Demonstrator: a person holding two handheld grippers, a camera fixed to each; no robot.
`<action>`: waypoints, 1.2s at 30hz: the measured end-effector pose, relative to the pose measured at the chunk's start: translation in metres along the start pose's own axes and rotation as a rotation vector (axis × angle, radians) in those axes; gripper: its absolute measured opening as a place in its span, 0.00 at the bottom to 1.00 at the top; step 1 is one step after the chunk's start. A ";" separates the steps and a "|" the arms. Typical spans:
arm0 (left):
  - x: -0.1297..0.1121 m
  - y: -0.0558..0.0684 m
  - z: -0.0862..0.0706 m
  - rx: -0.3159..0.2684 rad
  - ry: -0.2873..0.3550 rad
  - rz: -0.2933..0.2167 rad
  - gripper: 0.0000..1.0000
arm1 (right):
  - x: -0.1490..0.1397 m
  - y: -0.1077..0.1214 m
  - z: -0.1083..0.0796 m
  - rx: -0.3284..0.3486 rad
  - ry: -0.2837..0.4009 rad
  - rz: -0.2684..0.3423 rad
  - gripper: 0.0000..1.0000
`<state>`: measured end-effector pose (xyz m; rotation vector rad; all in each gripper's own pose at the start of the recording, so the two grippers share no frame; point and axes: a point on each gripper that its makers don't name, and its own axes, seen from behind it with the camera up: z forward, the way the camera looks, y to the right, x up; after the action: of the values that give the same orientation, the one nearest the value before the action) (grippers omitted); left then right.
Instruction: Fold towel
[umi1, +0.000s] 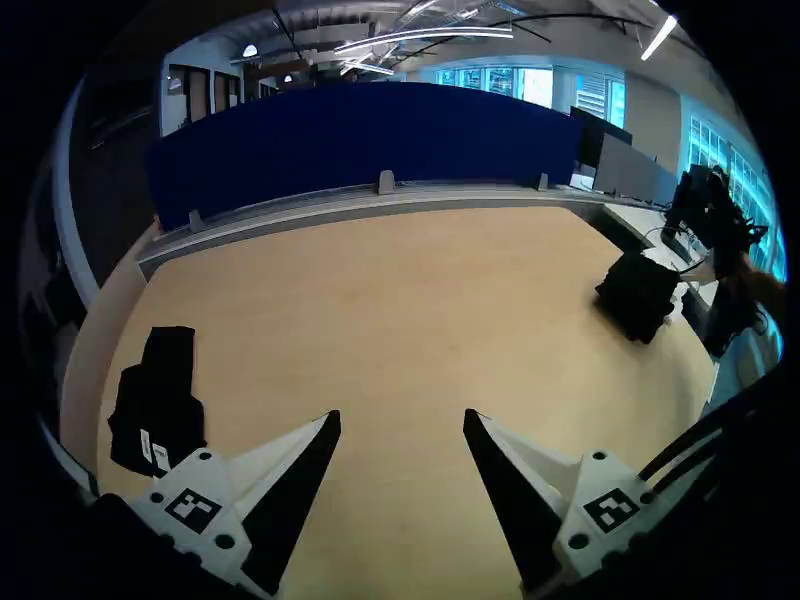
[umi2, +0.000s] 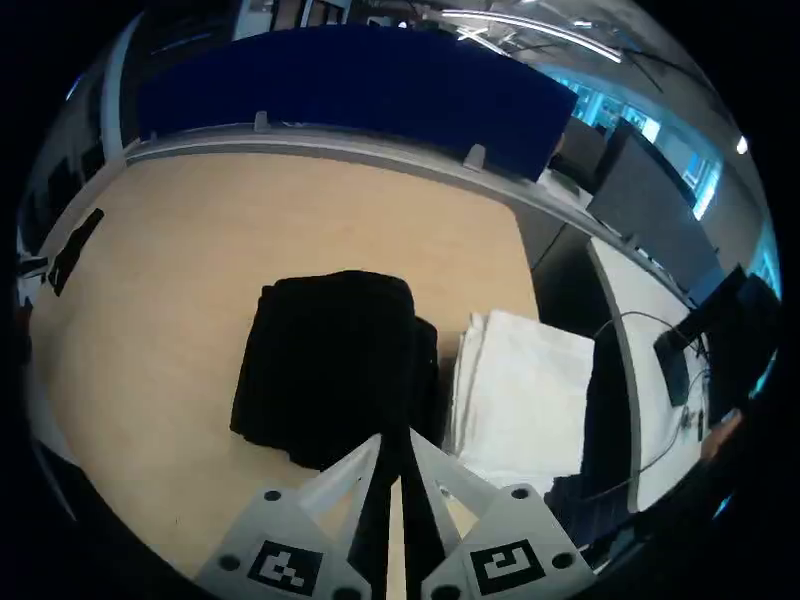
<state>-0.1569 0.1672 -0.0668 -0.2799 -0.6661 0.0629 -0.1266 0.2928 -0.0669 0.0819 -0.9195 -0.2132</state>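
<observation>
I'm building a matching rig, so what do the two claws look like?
Both the left claw and right claw have white, wedge-shaped fingers tapering to points, with black inner faces. Each finger base carries a square black-and-white marker and dark screw heads. Black cables run beside the left claw.

The left gripper (umi1: 401, 413) has white plastic fingers with black inner faces, each bearing a black-and-white square marker (blocky shapes on a white field). Under it spreads the pale tan wood-grain tabletop (umi1: 400, 290). Off its left finger lies a folded black cloth towel (umi1: 155, 400) with a small white tag. Far ahead runs a deep navy blue fabric partition (umi1: 370, 140) above a grey rail (umi1: 330, 205). The right gripper (umi2: 398, 440) wears the same white, black and marker pattern. Just ahead of its tips is a plain black folded towel stack (umi2: 335, 365), and to its right a plain white folded towel stack (umi2: 520, 400)
</observation>
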 end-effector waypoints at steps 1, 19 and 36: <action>0.000 0.000 0.000 0.001 -0.001 0.001 0.91 | -0.004 0.000 0.001 0.000 -0.003 0.006 0.05; 0.004 0.007 -0.003 0.007 -0.007 0.028 0.91 | -0.052 -0.012 0.034 0.010 -0.032 0.115 0.05; 0.010 0.012 -0.001 0.006 -0.006 0.038 0.91 | -0.056 -0.014 0.041 0.001 -0.015 0.152 0.09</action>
<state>-0.1486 0.1803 -0.0648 -0.2864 -0.6663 0.1025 -0.1940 0.2926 -0.0876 0.0113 -0.9360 -0.0725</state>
